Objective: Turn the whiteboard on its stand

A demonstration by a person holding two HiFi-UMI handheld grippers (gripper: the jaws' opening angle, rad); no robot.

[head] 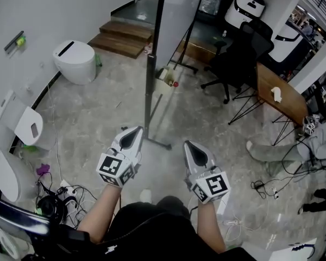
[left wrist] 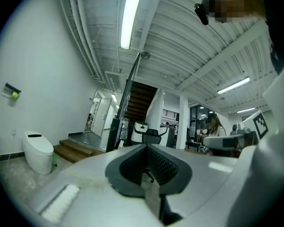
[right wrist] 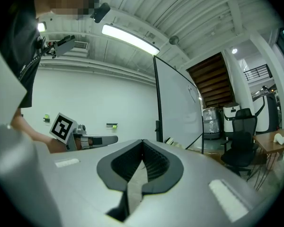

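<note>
left hand-held gripper point(head: 133, 132) and right hand-held gripper point(head: 192, 146) both clenched, empty, just short of the whiteboard point(head: 176, 20), which stands edge-on on its stand point(head: 149, 99). advised: open jaws, grasp the near edge, swing slowly; frame may tip.

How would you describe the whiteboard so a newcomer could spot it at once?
Start at the wooden steps by the wall. Right of them stands the whiteboard, nearly edge-on. Unlike the black office chair beyond, it is a tall white black-framed panel.
</note>
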